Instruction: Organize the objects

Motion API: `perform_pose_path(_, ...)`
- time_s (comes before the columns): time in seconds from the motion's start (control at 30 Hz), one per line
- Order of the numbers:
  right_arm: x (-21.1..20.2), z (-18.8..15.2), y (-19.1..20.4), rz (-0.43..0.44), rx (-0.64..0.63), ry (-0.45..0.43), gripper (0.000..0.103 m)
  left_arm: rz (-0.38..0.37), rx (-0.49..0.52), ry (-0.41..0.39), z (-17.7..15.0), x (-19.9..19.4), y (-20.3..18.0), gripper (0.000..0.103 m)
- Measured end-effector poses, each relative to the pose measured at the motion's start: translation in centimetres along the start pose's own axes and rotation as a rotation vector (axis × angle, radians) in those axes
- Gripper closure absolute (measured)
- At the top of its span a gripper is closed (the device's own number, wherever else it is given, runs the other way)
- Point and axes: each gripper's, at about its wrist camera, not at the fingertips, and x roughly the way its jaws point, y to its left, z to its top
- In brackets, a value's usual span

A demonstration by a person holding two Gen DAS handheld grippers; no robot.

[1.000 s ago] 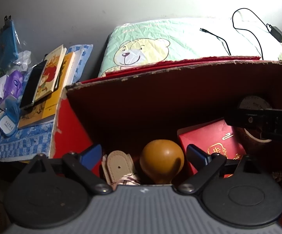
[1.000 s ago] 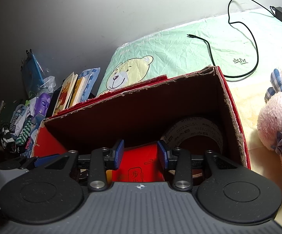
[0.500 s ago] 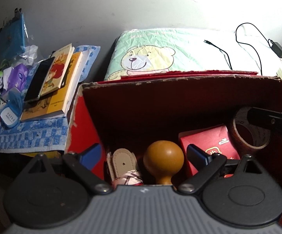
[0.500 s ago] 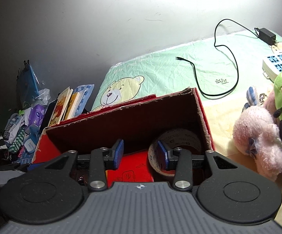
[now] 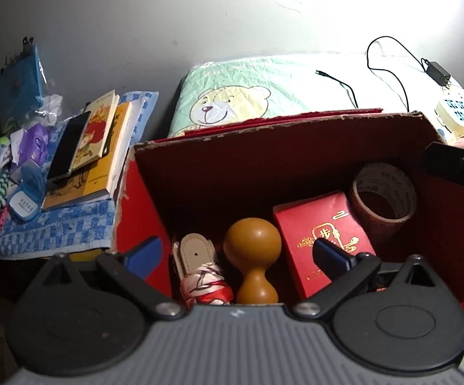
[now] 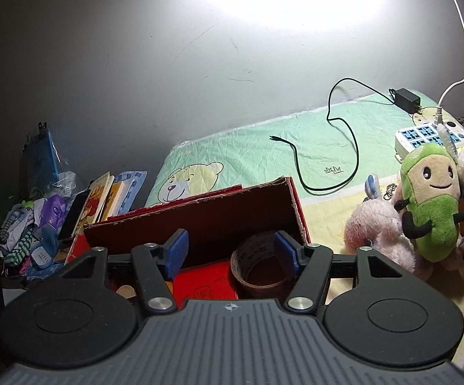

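1. Both jaws spread wide, nothing gripped: left gripper (image 5: 236,255), right gripper (image 6: 230,252) above the red cardboard box (image 5: 296,163).
2. Brown tape roll (image 6: 259,268) leans in the box's right corner beside a red gold-printed packet (image 5: 323,239), probably just dropped there.
3. Green plush toy (image 6: 432,205) waits outside on the bedsheet.

Both wrist views look down and forward, close; they share the red box (image 5: 296,166) (image 6: 199,218); bed (image 5: 264,77) (image 6: 296,147) behind.

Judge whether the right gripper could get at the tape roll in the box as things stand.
Probably yes: the right gripper is open just above the tape roll, the box has no lid on, and nothing covers the roll.
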Motion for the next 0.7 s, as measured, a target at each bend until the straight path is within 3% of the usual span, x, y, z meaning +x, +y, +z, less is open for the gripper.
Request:
perform_pose_path(0.27, -1.2, -0.9, 0.3, -0.066, 0.012, -0.003, 0.039, 0.013, -0.002, 0.015, -0.6, -0.7, 0.2, 0.002)
perform_pose_path(0.7, -1.6, -1.8, 0.6, -0.097, 0.003, 0.028, 0.039, 0.025, 0.017, 0.048, -1.1, -0.9, 0.0, 0.002)
